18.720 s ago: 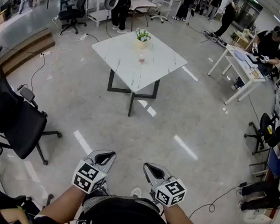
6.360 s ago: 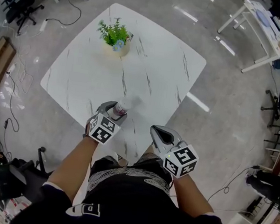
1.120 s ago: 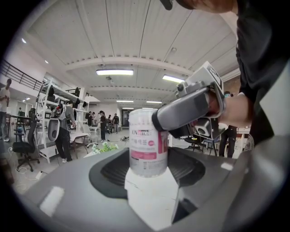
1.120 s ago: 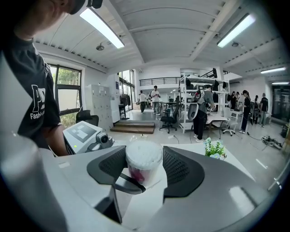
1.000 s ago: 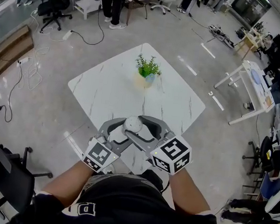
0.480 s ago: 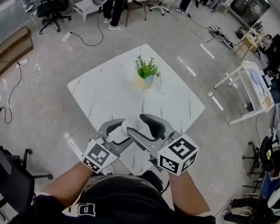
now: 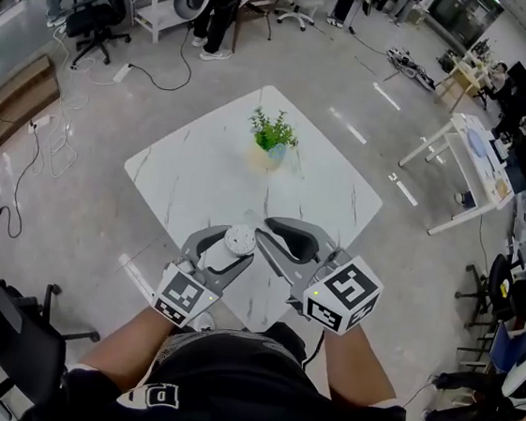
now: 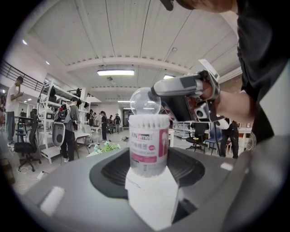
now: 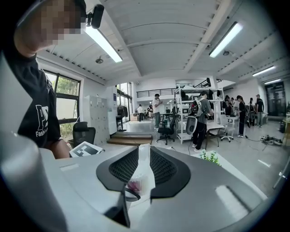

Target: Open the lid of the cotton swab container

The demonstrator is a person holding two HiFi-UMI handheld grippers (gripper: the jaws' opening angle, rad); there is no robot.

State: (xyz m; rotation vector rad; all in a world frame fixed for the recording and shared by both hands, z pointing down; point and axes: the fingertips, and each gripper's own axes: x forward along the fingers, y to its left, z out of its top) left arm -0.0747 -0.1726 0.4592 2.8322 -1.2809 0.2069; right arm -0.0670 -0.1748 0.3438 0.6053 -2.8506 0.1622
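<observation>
Two grippers busy here: left gripper (image 7: 224, 248) clamps the container (image 8: 148, 145) upright over the table (image 7: 202, 170). Right gripper (image 9: 139, 158) is at the top, jaws just closed narrow on the clear lid (image 8: 146, 100), so I'd pull straight up.

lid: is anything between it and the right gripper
Nothing visible. The right gripper has just been closing, and the clear lid sits between its jaws, above the container held by the left gripper.

the cotton swab container (image 7: 239, 240) sits in the left gripper (image 7: 231, 246), above the table's (image 7: 192, 168) near corner. the lid (image 8: 146, 100) is just above it, in the right gripper (image 7: 265, 230).
</observation>
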